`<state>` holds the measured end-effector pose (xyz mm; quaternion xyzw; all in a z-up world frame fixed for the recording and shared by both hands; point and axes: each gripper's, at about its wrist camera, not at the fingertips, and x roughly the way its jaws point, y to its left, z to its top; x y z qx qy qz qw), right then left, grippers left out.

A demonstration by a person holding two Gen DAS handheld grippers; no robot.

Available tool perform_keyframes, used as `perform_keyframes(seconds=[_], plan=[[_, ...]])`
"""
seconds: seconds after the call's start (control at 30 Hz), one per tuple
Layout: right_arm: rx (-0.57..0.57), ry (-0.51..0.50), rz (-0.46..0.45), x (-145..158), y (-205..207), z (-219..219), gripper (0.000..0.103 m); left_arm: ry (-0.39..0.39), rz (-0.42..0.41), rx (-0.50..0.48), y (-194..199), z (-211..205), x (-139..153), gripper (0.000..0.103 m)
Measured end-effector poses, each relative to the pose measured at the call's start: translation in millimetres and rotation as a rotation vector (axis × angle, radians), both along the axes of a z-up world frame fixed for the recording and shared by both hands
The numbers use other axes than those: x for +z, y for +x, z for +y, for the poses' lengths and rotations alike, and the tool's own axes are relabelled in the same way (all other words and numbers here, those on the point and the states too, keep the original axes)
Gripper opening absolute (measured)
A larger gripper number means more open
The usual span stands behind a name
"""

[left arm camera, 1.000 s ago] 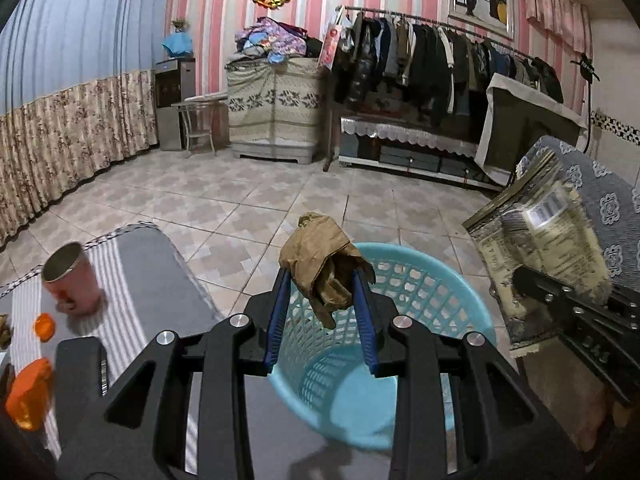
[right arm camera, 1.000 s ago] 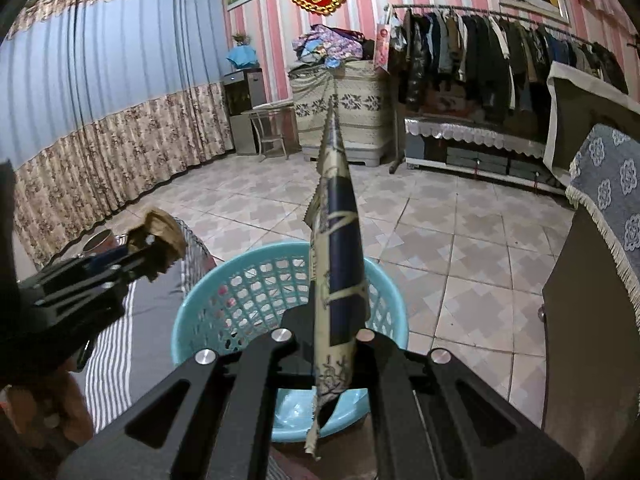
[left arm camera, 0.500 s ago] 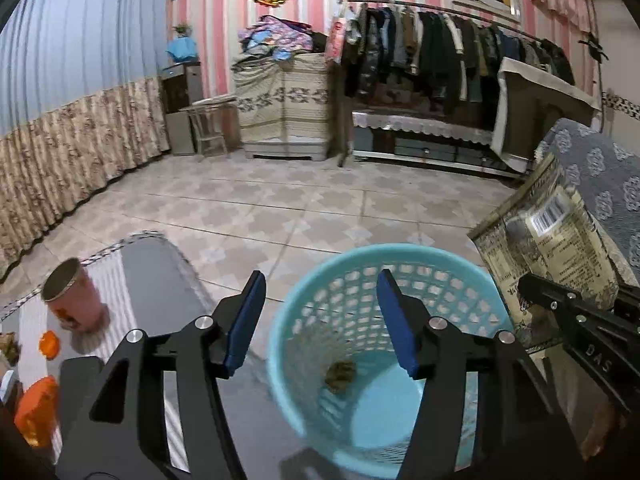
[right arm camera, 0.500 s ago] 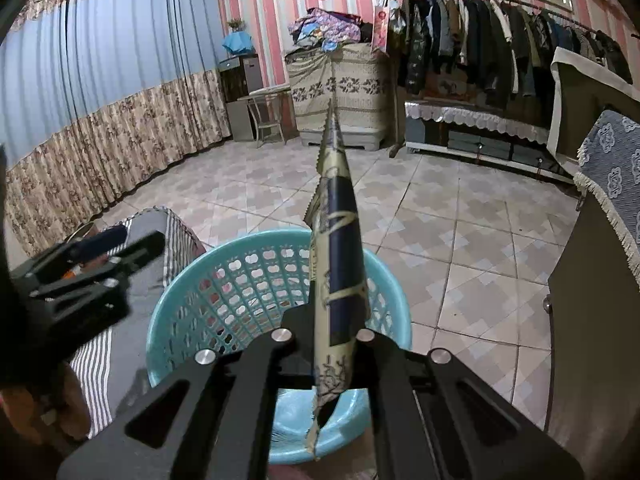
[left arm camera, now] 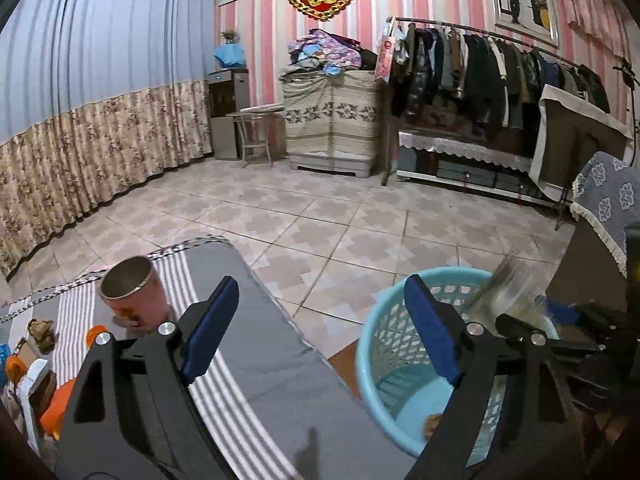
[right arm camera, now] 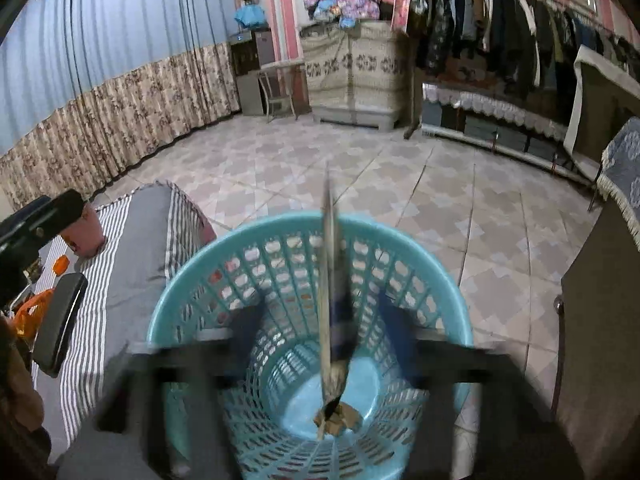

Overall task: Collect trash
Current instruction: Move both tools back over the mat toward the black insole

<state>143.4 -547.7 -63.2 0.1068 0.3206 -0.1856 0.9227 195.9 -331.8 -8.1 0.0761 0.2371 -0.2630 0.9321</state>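
The right gripper (right arm camera: pixel 326 334) is opening over the blue basket (right arm camera: pixel 192 276), and the flat wrapper (right arm camera: pixel 331 280) stands edge-on between its parting jaws, free of the pads and dropping toward the brown scrap (right arm camera: pixel 338 418) on the basket floor. The left gripper (left arm camera: pixel 320 328) is also opening, with nothing between its jaws. More litter, orange bits (left arm camera: pixel 94 332) and a crumpled brown piece (left arm camera: pixel 40 328) beside the pink cup (left arm camera: pixel 134 298), looks left to collect from the striped table (left arm camera: pixel 248 364).

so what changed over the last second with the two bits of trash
The left hand-held gripper let go of the brown wad, which now lies on the bottom of the blue basket. The right hand-held gripper is opening, and the flat wrapper slips down between its jaws into the basket. Basket and pink cup stayed put.
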Motion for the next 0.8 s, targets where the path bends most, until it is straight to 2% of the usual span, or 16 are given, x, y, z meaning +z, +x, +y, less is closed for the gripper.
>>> perform_keyframes(seconds=[0.1, 0.17, 0.27, 0.43, 0.5, 0.8], plan=[[0.005, -0.002, 0.001, 0, 1, 5, 0.068, 0.0, -0.009, 0.014, -3, 7, 4, 0.083], [0.007, 0.007, -0.008, 0, -1, 6, 0.077, -0.008, -0.014, 0.023, -5, 15, 8, 0.084], [0.002, -0.013, -0.024, 6, -7, 9, 0.085, -0.011, -0.039, 0.039, -13, 25, 15, 0.088], [0.004, -0.016, -0.086, 22, -27, 20, 0.087, -0.011, -0.073, 0.07, -28, 47, 26, 0.094], [0.008, -0.028, -0.111, 30, -37, 28, 0.091, -0.015, -0.081, 0.091, -35, 60, 32, 0.098], [0.078, -0.091, -0.195, 59, -75, 82, 0.097, -0.03, -0.099, 0.162, -65, 119, 41, 0.098]])
